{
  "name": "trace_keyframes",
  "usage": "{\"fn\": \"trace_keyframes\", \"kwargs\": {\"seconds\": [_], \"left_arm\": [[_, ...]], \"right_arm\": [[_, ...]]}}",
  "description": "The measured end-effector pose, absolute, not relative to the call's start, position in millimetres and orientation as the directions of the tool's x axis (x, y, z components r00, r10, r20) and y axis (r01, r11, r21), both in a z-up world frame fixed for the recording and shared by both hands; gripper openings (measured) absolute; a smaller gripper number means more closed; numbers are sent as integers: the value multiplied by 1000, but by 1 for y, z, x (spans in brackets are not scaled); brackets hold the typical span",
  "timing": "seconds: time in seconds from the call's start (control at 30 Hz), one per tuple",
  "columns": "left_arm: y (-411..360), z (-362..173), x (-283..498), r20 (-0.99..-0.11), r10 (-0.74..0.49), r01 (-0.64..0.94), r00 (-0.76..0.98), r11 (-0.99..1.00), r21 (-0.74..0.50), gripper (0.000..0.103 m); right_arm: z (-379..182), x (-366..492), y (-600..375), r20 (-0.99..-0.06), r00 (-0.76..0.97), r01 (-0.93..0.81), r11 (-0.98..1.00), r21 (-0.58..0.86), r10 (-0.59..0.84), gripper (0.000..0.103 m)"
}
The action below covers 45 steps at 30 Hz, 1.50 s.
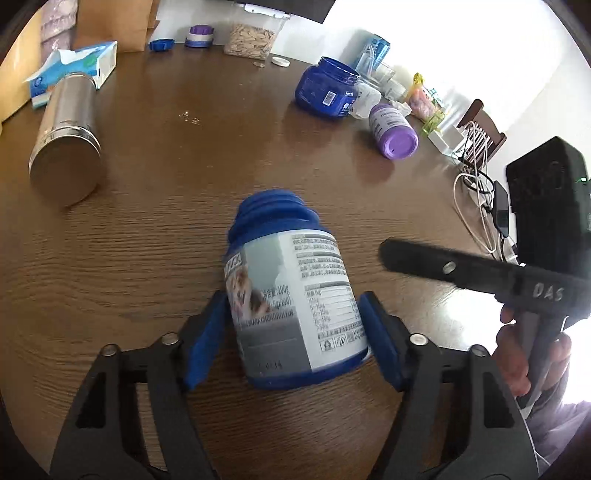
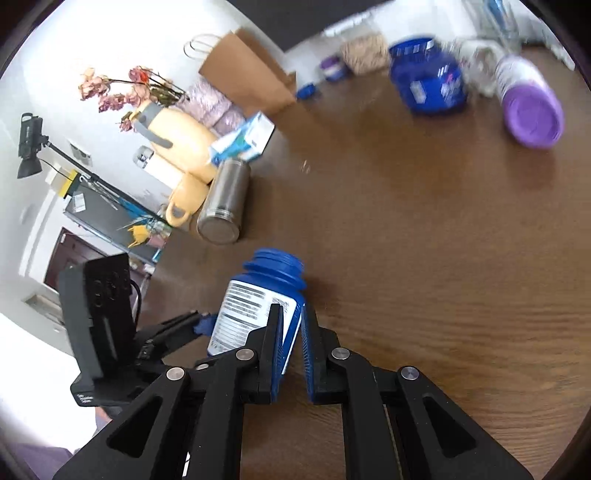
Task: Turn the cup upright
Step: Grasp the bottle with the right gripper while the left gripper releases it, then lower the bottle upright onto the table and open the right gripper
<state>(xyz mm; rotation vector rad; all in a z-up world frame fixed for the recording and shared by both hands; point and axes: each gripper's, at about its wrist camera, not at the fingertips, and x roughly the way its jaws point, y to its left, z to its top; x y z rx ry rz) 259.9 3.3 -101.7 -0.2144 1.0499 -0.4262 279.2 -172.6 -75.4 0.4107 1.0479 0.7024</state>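
Observation:
A blue open-mouthed bottle with a white label (image 1: 291,295) is held tilted above the brown table (image 1: 184,184), mouth pointing away. My left gripper (image 1: 295,325) is shut on its lower body, blue pads on both sides. In the right wrist view the same bottle (image 2: 258,310) leans up and right, with the left gripper (image 2: 199,325) at its left side. My right gripper (image 2: 293,332) is nearly closed and empty, fingers just right of the bottle's base; its black finger (image 1: 417,258) also shows in the left wrist view, right of the bottle.
A steel tumbler (image 1: 66,140) lies on its side at the left. A blue jar (image 1: 328,88) and a purple-capped bottle (image 1: 391,129) lie far right. Tissue box (image 1: 74,70), paper bag (image 1: 110,22), seed bag (image 1: 251,40) and cables (image 1: 476,177) line the edges.

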Motion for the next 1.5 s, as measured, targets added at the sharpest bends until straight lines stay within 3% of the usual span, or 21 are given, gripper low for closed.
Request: {"fn": "trace_keyframes", "kwargs": {"seconds": [0.07,0.1,0.13,0.27,0.43,0.57,0.6,0.67,0.9,0.93,1.03,1.13,1.23,1.3,1.5], "left_arm": [[-2,-100,256,-796,-418,246,438,907,-341,65],[-6,-99,254,-795,-411,245,447,911,-333,65],[-8,-96,250,-784,-413,251,463,909,-331,64],[-17,-80,225,-741,-420,311,524,904,-293,62],[-27,-64,201,-693,-424,363,582,899,-246,62],[-27,-58,186,-656,-444,395,610,888,-234,62],[-27,-58,185,-650,-453,400,611,884,-240,62],[-24,-57,180,-632,-435,389,641,894,-221,61],[-16,-59,178,-614,-450,391,648,889,-239,61],[-13,-60,179,-622,-456,387,637,887,-253,62],[-1,-64,189,-638,-469,332,611,883,-332,82],[7,-67,193,-647,-446,292,619,895,-338,82],[14,-71,197,-674,-406,246,617,913,-325,82],[19,-73,199,-685,-393,220,613,918,-330,82],[21,-79,204,-720,-308,171,622,951,-259,82]], "right_arm": [[-72,279,-178,-629,306,-340,699,629,714,31],[-71,279,-180,-611,288,-345,675,653,738,73],[-71,280,-183,-579,259,-340,634,694,773,102],[-71,281,-185,-450,193,-315,490,813,872,103],[-78,282,-161,-462,84,-289,465,837,883,103],[-92,281,-155,-409,23,-208,405,890,912,103],[-94,281,-155,-404,24,-197,401,895,914,100],[-97,280,-154,-449,39,-193,447,873,893,76],[-96,277,-153,-451,52,-196,451,871,891,74],[-90,276,-152,-492,82,-232,497,836,867,73],[-62,269,-141,-638,221,-382,667,639,738,72],[-41,265,-130,-694,363,-480,763,433,622,72],[-27,256,-107,-684,615,-513,858,32,393,72],[-27,253,-92,-639,697,-507,854,-117,326,72],[-48,253,-71,-615,727,-521,829,-202,307,72]]}}
